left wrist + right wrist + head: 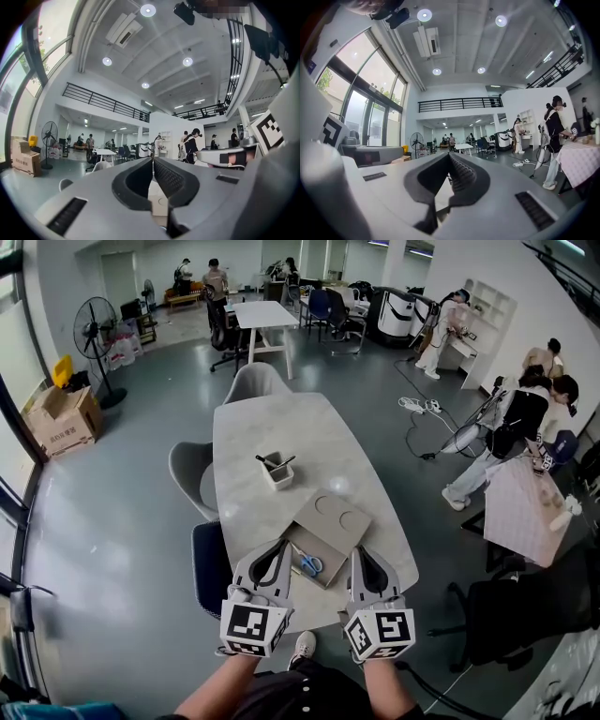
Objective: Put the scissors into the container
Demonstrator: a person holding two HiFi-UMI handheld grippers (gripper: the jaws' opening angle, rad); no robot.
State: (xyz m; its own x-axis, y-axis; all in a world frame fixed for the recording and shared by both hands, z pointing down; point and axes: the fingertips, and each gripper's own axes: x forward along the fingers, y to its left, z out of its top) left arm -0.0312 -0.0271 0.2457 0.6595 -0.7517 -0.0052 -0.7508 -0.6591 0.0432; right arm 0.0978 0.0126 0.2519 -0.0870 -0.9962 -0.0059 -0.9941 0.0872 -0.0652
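1 dark chair (210, 570) nr table (309, 427), scissors (311, 565).

- Head view: from high up, steeply down on table (281, 427); left gripper (279, 547) and right gripper (362, 554) close below.
- Gripper views: each sits just behind its own jaws, facing level across the room.
- All three share the floor fan (97, 324).

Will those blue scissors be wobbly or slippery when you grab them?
Probably stiff, not floppy: the scissors show hard-looking blue handle loops. They lie flat on the cardboard tray, so they likely won't roll. Pinching something that flat may be fiddly, and smooth handles could slip.
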